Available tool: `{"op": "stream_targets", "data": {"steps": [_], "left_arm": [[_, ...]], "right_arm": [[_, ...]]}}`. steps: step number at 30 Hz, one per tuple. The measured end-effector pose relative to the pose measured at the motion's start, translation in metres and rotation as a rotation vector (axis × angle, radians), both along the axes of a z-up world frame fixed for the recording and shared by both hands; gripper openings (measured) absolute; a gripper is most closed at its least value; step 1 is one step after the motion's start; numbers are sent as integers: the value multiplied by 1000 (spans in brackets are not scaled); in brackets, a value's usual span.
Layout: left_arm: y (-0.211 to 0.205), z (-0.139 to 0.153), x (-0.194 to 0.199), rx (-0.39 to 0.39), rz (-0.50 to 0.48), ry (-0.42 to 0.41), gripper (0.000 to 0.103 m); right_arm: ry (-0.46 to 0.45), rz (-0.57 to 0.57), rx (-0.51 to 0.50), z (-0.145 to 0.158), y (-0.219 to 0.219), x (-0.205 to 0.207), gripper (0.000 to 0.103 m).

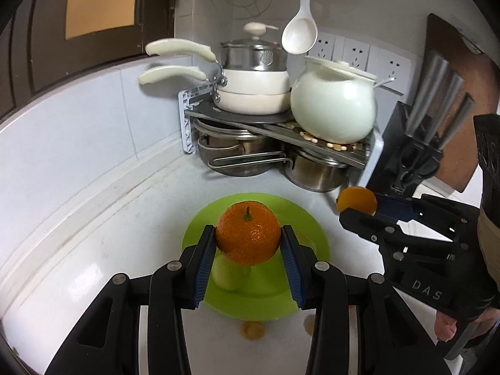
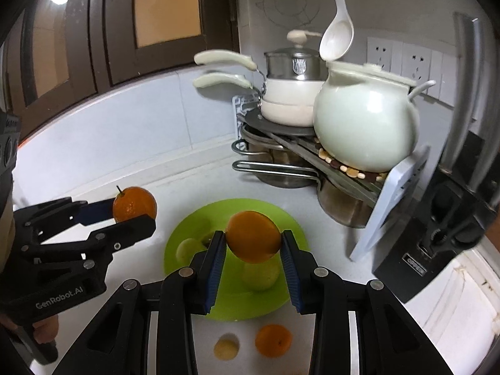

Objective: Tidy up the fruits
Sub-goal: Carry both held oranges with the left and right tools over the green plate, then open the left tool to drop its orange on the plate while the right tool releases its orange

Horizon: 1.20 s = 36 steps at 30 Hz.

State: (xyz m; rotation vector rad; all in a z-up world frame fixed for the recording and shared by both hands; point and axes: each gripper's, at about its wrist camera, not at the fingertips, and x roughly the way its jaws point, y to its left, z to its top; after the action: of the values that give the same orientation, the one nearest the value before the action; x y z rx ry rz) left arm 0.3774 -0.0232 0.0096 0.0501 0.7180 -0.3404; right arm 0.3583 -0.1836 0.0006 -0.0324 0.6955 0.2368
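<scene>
A lime green plate [image 1: 290, 215] [image 2: 281, 218] lies on the white counter with pale green fruits [image 1: 226, 276] [image 2: 261, 275] on it. My left gripper [image 1: 248, 242] is shut on an orange with a stem [image 1: 248, 236], held above the plate; it shows at the left in the right wrist view [image 2: 134, 207]. My right gripper [image 2: 253, 243] is shut on a second orange [image 2: 253, 237], also above the plate; it shows at the right in the left wrist view [image 1: 357, 201]. A small orange [image 2: 273, 340] and a yellowish fruit [image 2: 226, 348] lie on the counter in front of the plate.
A corner rack [image 1: 312, 143] behind the plate carries white pans [image 1: 253, 90], a steel pot and a pale green ceramic pot [image 1: 334, 106], with steel pots underneath. A white ladle [image 1: 300, 36] hangs above. A black knife block [image 1: 415, 147] stands at the right.
</scene>
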Motion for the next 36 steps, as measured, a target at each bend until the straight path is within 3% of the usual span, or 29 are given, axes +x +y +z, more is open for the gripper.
{"op": "stream_targets", "data": {"steps": [21, 36], "left_arm": [[-25, -63, 89, 71, -54, 159, 41], [-24, -78, 101, 78, -57, 204, 41]], "right_arm": [[163, 5, -24, -57, -5, 75, 37], [198, 14, -31, -73, -1, 85, 37]]}}
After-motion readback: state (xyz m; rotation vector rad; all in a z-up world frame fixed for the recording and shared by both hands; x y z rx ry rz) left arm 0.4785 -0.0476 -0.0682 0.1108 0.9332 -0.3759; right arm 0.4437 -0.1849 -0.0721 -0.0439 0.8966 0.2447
